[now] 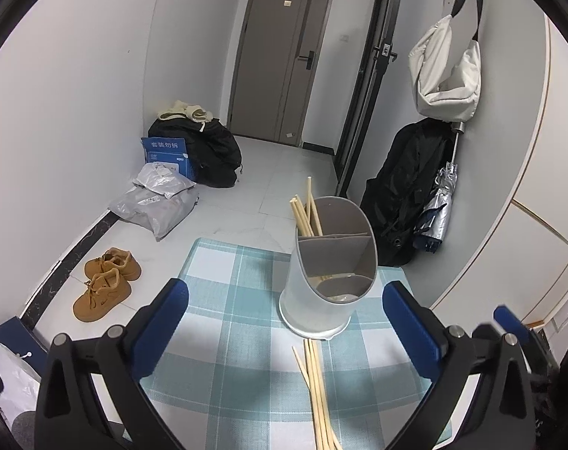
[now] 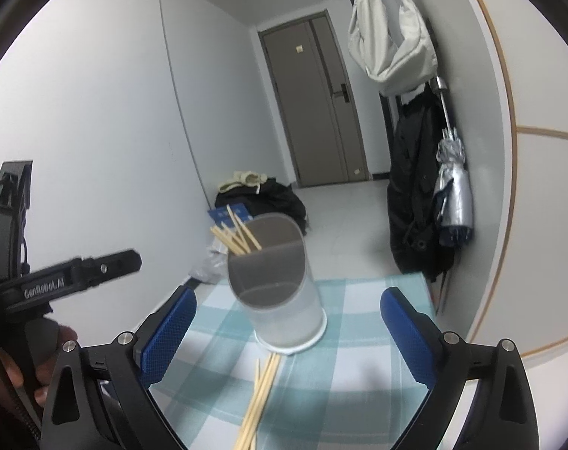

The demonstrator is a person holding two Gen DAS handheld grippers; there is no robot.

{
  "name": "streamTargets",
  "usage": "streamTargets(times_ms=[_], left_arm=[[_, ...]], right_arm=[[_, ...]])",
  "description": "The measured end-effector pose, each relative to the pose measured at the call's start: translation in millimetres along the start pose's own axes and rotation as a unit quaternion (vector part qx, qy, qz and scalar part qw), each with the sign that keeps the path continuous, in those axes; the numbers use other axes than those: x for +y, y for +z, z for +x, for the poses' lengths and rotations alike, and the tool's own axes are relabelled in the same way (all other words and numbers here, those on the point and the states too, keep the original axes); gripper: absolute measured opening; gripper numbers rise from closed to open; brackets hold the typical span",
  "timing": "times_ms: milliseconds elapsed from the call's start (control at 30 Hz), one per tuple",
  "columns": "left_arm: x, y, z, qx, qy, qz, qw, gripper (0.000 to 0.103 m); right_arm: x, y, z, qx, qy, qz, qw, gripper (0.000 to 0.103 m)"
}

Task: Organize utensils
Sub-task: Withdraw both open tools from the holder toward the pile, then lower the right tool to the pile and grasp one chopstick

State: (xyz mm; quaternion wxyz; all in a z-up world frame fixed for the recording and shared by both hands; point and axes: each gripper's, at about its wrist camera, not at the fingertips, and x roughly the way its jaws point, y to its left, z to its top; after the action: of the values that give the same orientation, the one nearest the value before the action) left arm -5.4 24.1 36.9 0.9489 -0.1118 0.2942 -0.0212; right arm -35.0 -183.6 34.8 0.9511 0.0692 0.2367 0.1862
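Both tools empty and spread wide: left tool (image 1: 285, 332) and right tool (image 2: 287, 333) each have their blue pads well apart with nothing between them. The utensil holder (image 1: 330, 262) stands upright on the checked table (image 1: 224, 300), at about 12 o'clock from both tools, slightly toward 1 o'clock in the left view. Its back compartment already carries a bunch of chopsticks (image 1: 306, 212) leaning out toward 11 o'clock (the front compartments look empty apart from something pale at the bottom that I can't identify). A second lot, the loose chopsticks (image 1: 317, 390), lies flat on the table, running from the holder's base toward 6 o'clock, roughly parallel with a couple splayed off to the left. In the right view the same loose bundle (image 2: 261, 397) sits between my pads but lower, not touched. My read: part of the sorting is done and I'm between picks, lining up on the remaining sticks. The next move calls for dropping one tool down to the table, pads straddling the bundle across its length, then clenching near the middle so the sticks don't fan or pivot. They're thin and flat on cloth, so the pads need to get right down to the surface. Then tip them upright and feed them into the back compartment with the others. The holder looks light, so the other tool may need to steady it.
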Motion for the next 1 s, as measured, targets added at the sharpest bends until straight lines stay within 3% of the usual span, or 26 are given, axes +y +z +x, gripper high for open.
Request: streamTargets(times_ms=[300, 633, 1000], left_arm=[[10, -25, 20, 0.019, 0.014, -0.008, 0.9997, 0.102], [36, -34, 52, 0.079, 0.026, -0.043, 0.9956, 0.102], [73, -28, 66, 0.112, 0.042, -0.13, 0.9843, 0.102]], right_arm=[[1, -18, 19, 0.054, -0.015, -0.004, 0.998, 0.099], [1, -48, 68, 0.17, -0.027, -0.01, 0.985, 0.098], [13, -66, 127, 0.283, -0.019, -0.038, 0.958, 0.078]])
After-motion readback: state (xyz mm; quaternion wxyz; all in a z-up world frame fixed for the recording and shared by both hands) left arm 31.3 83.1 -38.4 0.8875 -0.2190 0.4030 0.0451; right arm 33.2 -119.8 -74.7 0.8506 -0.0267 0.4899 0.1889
